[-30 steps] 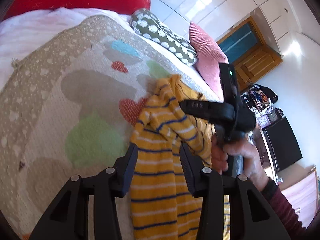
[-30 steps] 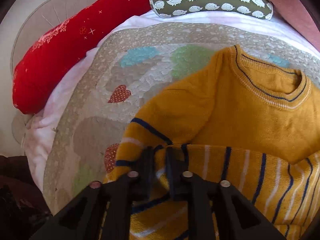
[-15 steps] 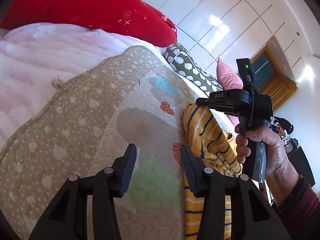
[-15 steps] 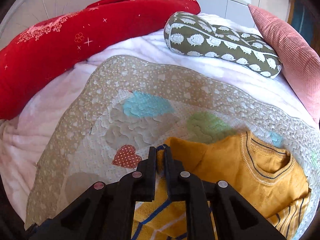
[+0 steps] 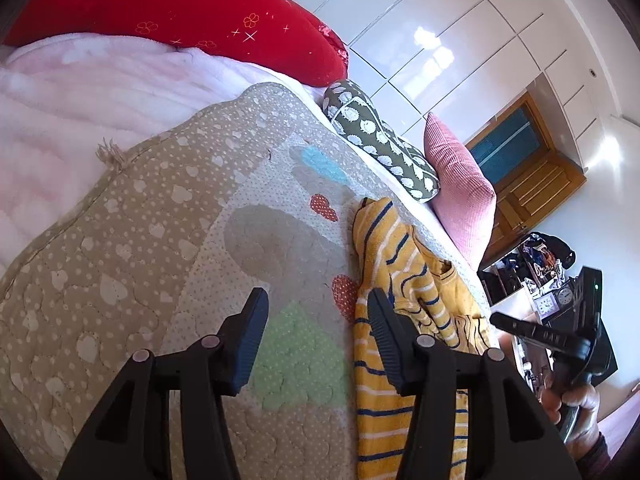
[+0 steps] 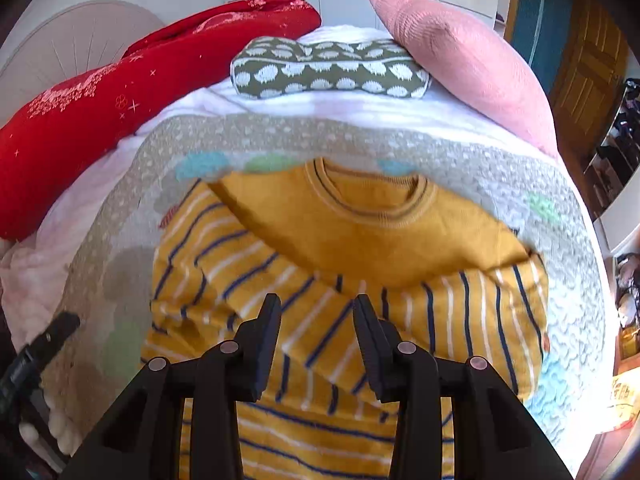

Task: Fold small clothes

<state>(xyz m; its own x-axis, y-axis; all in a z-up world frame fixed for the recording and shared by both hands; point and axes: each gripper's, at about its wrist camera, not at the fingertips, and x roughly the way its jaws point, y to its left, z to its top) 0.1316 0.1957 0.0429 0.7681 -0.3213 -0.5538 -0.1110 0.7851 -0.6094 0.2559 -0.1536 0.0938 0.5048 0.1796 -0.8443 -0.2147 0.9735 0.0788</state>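
A small yellow sweater with blue and white stripes lies on the patterned quilt, neck toward the pillows, both striped sleeves folded across its body. It also shows in the left wrist view along the quilt's right side. My right gripper is open and empty, held just above the folded sleeves. My left gripper is open and empty over the quilt, just left of the sweater's edge. The right gripper's body shows at the far right of the left wrist view.
A red bolster, a green patterned pillow and a pink cushion lie at the head of the bed. A pink blanket lies beyond the quilt's edge. A wooden door and cluttered shelves stand past the bed.
My right gripper let go of the sleeve, opened and pulled back over the sweater. My left gripper stayed open and moved a little along the quilt.
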